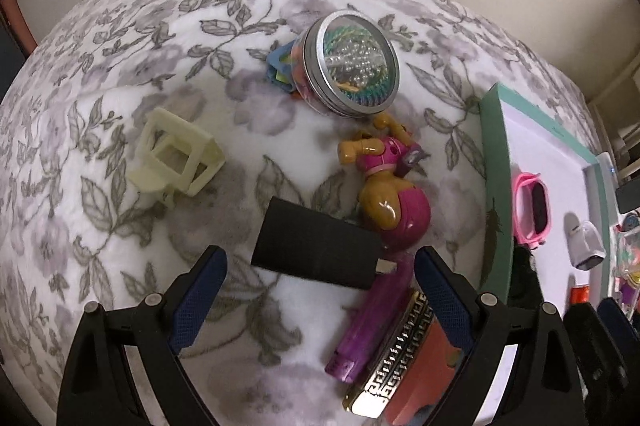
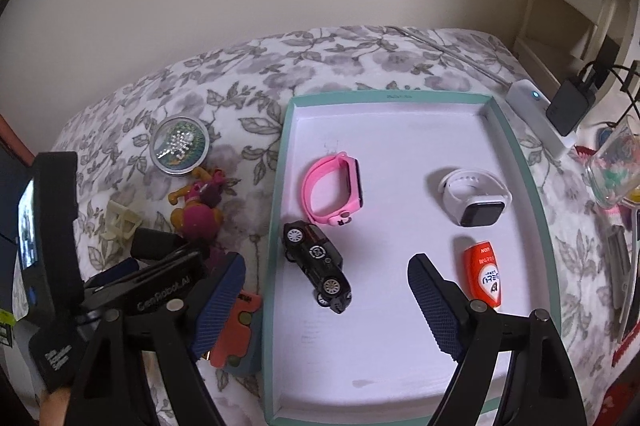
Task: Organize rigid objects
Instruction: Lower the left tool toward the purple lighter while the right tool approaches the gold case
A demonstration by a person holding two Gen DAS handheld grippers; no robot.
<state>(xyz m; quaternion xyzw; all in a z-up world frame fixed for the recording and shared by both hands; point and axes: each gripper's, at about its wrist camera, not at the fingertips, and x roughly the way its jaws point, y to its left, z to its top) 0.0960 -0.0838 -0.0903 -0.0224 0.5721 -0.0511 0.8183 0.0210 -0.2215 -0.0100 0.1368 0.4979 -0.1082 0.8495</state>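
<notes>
- Black block [image 1: 316, 254] lies on the bed [image 1: 120, 258], looks light and stiff: grip its long sides
- Left gripper [image 1: 320, 290] jaws gape empty above it
- Right gripper [image 2: 326, 300] jaws spread empty over the tray [image 2: 400, 346]

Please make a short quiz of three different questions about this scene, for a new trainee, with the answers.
1. True or false: the toy car lies inside the tray.
2. Which lies between the open fingers of the left claw? A) black block B) jar C) pink watch
3. How many watches are in the tray?

Key: 1. true. 2. A. 3. two, the pink watch and a white watch.
</notes>
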